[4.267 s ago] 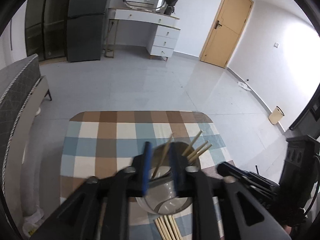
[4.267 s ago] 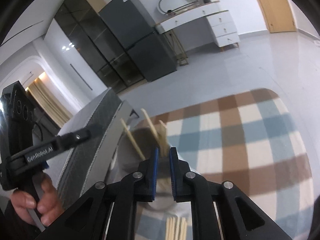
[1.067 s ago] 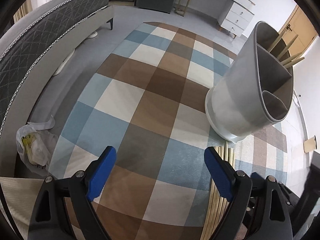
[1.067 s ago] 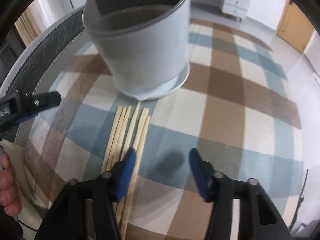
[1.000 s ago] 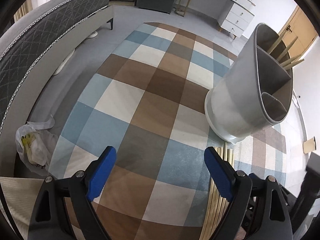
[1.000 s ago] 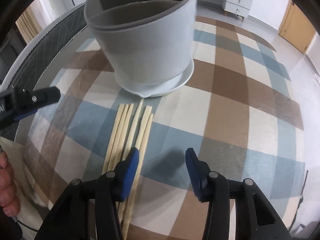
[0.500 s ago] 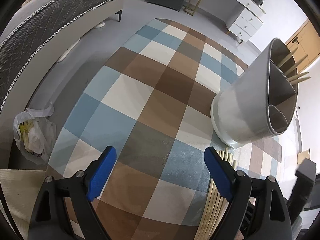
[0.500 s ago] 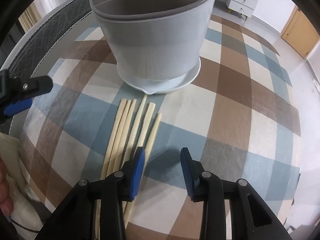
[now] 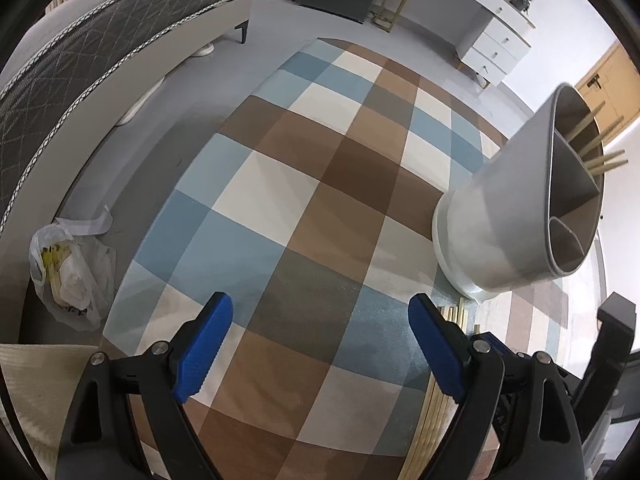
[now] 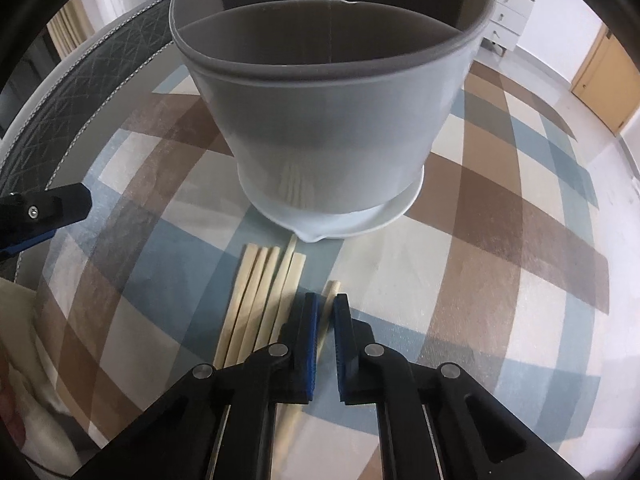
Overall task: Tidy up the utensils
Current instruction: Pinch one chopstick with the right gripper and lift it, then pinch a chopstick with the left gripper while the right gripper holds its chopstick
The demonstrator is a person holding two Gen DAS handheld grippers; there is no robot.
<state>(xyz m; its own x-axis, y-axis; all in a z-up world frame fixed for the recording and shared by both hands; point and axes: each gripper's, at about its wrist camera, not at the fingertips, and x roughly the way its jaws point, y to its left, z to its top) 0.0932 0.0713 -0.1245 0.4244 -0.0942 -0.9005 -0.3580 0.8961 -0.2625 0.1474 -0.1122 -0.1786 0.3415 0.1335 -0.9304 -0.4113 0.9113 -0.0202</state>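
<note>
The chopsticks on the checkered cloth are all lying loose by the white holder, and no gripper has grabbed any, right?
Not quite. The right gripper is shut on one chopstick, as the right wrist view shows. The other chopsticks do lie loose by the white holder.

A plastic bag (image 9: 72, 276) lies on the floor beside a quilted bed (image 9: 80, 52).

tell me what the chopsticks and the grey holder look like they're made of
Pale tan chopsticks: apparently bamboo or light wood, matte, unvarnished, with square-cut ends. Grey divided utensil holder: probably moulded plastic, smooth satin walls with soft highlights; its white drip saucer looks glossier, plastic or ceramic.
</note>
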